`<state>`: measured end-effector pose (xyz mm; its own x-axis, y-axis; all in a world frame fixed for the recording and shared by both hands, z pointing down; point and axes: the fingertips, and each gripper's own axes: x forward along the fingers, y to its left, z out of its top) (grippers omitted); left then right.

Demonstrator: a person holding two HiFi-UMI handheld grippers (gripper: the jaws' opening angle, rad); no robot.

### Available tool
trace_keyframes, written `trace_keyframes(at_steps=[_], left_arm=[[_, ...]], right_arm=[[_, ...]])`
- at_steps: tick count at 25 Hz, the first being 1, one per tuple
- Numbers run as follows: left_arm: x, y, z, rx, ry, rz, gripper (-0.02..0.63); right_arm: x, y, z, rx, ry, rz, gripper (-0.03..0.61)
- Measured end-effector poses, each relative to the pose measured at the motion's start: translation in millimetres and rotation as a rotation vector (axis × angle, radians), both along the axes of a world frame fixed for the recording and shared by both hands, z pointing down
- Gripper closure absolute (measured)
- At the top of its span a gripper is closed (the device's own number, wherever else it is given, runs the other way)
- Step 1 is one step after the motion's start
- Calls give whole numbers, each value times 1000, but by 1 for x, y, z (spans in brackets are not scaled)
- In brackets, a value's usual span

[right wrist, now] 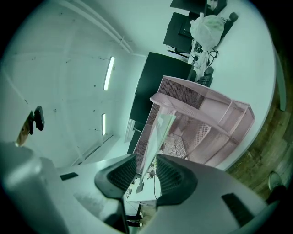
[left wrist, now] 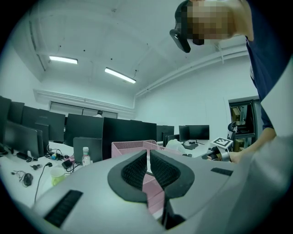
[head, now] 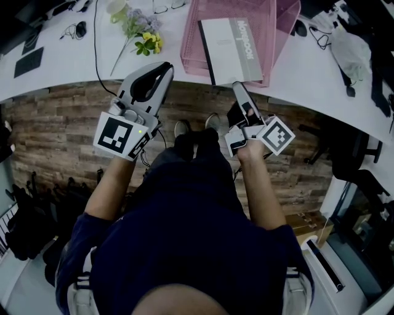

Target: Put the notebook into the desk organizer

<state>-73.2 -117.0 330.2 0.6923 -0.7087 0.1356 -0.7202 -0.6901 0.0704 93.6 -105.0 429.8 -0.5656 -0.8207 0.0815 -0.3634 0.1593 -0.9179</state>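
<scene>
A pink mesh desk organizer [head: 196, 38] stands on the white desk at the top centre. The grey-and-white notebook [head: 237, 49] lies in it, its near edge sticking out toward me. My right gripper [head: 237, 86] points at that edge from just below the desk rim. In the right gripper view the right gripper [right wrist: 146, 157] stands slightly open. The notebook [right wrist: 160, 132] sits on edge in the organizer [right wrist: 206, 100] in line with the gap, and the pads do not press on it. My left gripper [head: 165, 67] hovers left of the organizer, shut and empty. Beyond the left gripper [left wrist: 148, 153] the organizer [left wrist: 128, 147] shows.
Artificial flowers [head: 144, 34] and a cup [head: 117, 7] lie left of the organizer, with cables and a mouse [head: 80, 27]. A plastic bag [head: 351, 46] sits at the right. A black chair [head: 351, 154] stands on the wooden floor. Monitors and a bottle [left wrist: 85, 155] line the desk.
</scene>
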Motion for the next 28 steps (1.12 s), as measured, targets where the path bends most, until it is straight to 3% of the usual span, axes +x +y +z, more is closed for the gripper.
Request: trace_keyframes(at_steps=[17, 28], left_arm=[[-1, 8, -16, 40, 19, 21, 571], [-5, 9, -26, 63, 30, 9, 571]], right_arm=[[-3, 14, -31, 72, 60, 8, 456], [-8, 8, -69, 190, 132, -15, 479]])
